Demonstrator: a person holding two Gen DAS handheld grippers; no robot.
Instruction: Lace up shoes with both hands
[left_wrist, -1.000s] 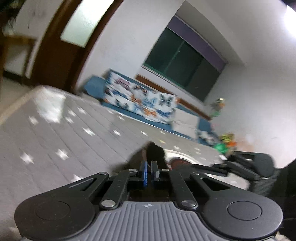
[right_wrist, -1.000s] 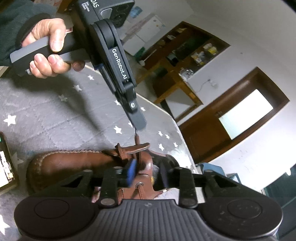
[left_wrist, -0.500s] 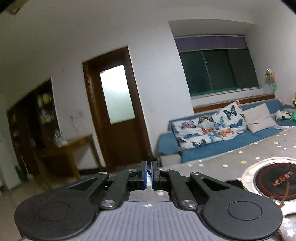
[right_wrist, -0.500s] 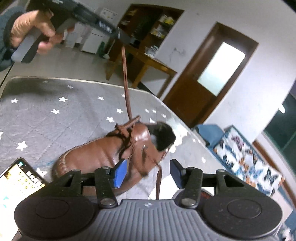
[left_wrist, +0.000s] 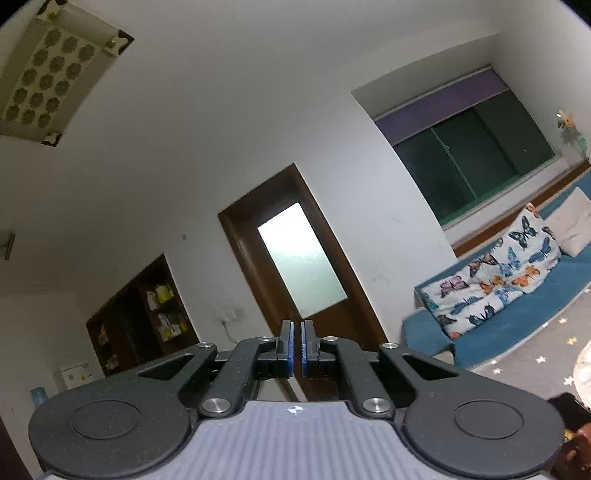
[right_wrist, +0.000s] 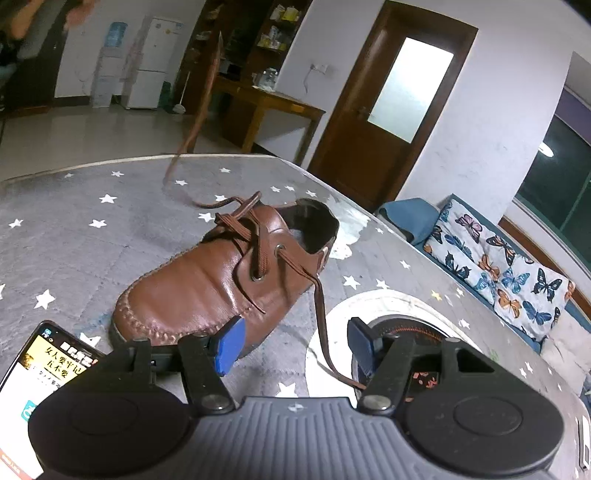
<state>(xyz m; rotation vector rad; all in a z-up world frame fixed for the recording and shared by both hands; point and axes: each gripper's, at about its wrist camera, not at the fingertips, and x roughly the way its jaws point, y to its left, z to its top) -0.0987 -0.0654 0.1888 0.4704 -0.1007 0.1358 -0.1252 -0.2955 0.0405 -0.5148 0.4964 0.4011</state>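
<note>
Bench (right_wrist: 74, 236), covered with a grey star-printed cloth, carrying a brown leather shoe (right_wrist: 207, 280) that lies directly ahead of the right gripper (right_wrist: 293, 345), its toe near the left-hand finger and its heel opening pointing away and to the right; the long axis thus runs obliquely across the line of the fingers. Lace, near end (right_wrist: 321, 325): leaves the right-side eyelet, hangs down the shoe's flank and trails between the two blue pads without touching either. The right fingers are opening and grasp nothing. Lace, far end (right_wrist: 207, 92): rises steeply from the tongue toward the upper left, blurred, to where the person's hand is only dimly seen. Left gripper (left_wrist: 297, 349): fingers clenched, pads all but touching; whether the lace is pinched between them cannot be told, since its view shows only wall, door (left_wrist: 295, 266) and sofa (left_wrist: 491, 295). The right hand is judged the nearer to the loose end, which lies just ahead of its pads
</note>
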